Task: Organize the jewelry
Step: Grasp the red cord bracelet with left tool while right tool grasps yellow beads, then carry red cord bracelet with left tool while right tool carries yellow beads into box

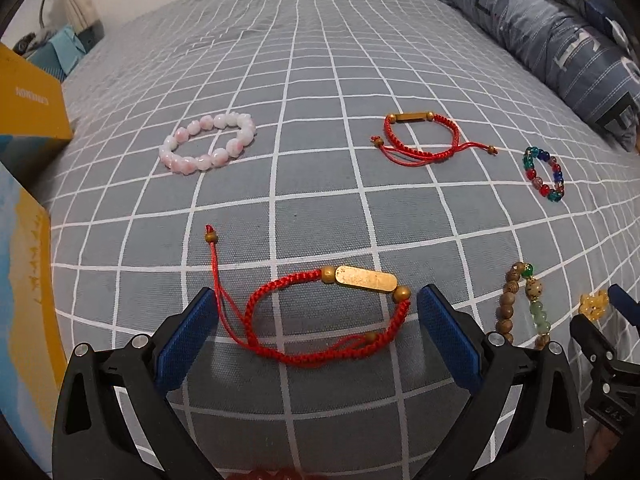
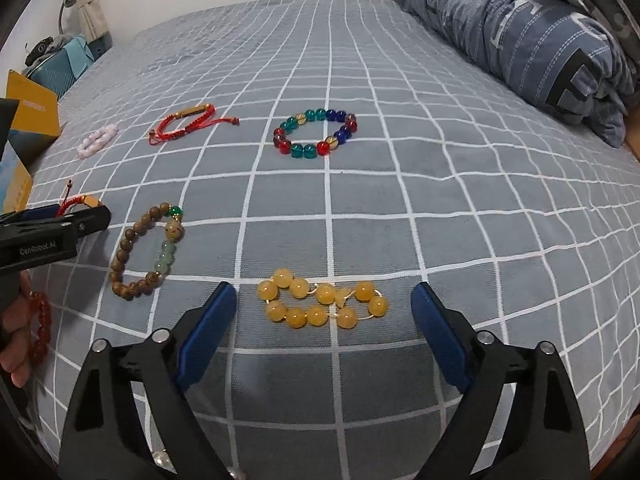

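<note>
Both grippers angled down over the bed (image 1: 320,60), checked grey sheet, jewelry laid out loose on it.

Left gripper (image 1: 316,332): jaws spread wide, nothing pinched. Near red cord bracelet (image 1: 320,320) lies flat between the blue pads, close to the near edge of the bed; the gold bar sits on its far side, and one tail cord runs off toward the left pad. Pads not pressing on it as far as I can see.

Right gripper (image 2: 324,332): jaws spread, nothing held. Yellow bead bracelet (image 2: 324,300) lies squashed into a narrow loop just ahead of the pads, also near the near edge.

Others: wooden bead bracelet (image 2: 148,252) between the two grippers; pink bead bracelet (image 1: 208,144), second red cord bracelet (image 1: 420,136) and coloured glass bracelet (image 2: 316,134) further up toward the middle. Folded quilt (image 2: 520,32) at the far right corner, yellow box (image 1: 28,96) off the left edge.

How I'd do the pick: I judge both hands are set for a grab. Lower until the pads touch the sheet, close slowly. On the left, take the braided side, not the bar, and watch the tail. On the right, go across the narrow width so the beads bunch instead of rolling out. Avoid pinching sheet.
</note>
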A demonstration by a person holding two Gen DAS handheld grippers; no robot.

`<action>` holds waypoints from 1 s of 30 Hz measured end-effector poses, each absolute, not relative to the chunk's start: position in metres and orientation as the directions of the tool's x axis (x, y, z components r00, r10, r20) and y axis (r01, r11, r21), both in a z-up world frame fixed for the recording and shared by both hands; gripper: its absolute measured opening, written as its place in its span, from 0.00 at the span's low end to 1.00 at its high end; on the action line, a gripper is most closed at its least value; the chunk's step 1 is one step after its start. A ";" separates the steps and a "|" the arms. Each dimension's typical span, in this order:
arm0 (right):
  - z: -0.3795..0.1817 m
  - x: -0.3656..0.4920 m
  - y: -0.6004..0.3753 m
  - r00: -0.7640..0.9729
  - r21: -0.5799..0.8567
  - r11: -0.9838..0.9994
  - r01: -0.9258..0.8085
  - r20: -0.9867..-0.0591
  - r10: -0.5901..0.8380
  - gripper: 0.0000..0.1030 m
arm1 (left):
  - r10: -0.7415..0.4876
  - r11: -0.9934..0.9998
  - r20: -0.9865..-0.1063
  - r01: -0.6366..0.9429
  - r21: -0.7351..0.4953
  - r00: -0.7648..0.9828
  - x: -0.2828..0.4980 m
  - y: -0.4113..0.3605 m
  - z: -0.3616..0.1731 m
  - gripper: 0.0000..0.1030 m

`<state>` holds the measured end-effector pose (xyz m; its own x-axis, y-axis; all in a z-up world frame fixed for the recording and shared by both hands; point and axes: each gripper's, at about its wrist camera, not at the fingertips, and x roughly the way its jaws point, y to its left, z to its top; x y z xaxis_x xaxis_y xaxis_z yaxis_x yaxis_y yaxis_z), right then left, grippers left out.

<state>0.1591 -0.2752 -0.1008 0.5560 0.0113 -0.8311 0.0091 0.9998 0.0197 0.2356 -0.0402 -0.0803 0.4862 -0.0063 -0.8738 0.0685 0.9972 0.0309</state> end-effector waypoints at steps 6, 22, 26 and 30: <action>-0.102 0.161 -0.274 0.547 0.021 1.000 -0.004 -0.837 0.020 0.59 | 0.008 0.997 -0.873 0.066 0.046 0.487 0.235 -0.040 -0.081 0.85; -0.099 0.158 -0.269 0.543 -0.047 0.999 0.006 -0.839 -0.042 0.09 | -0.005 0.998 -0.852 0.060 0.031 0.523 0.220 -0.036 -0.071 0.08; -0.095 0.158 -0.273 0.547 -0.028 0.999 0.016 -0.837 -0.032 0.09 | -0.011 0.999 -0.847 0.050 0.018 0.531 0.218 -0.031 -0.067 0.08; -0.090 0.156 -0.275 0.555 -0.025 0.999 0.024 -0.831 -0.034 0.09 | -0.025 0.999 -0.844 0.047 0.000 0.535 0.216 -0.028 -0.062 0.08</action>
<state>0.1562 -0.2751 -0.0901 0.5552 -0.0340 -0.8310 0.0240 0.9994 -0.0248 0.2155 -0.0280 -0.0623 0.5351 -0.0251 -0.8444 0.0469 0.9989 0.0001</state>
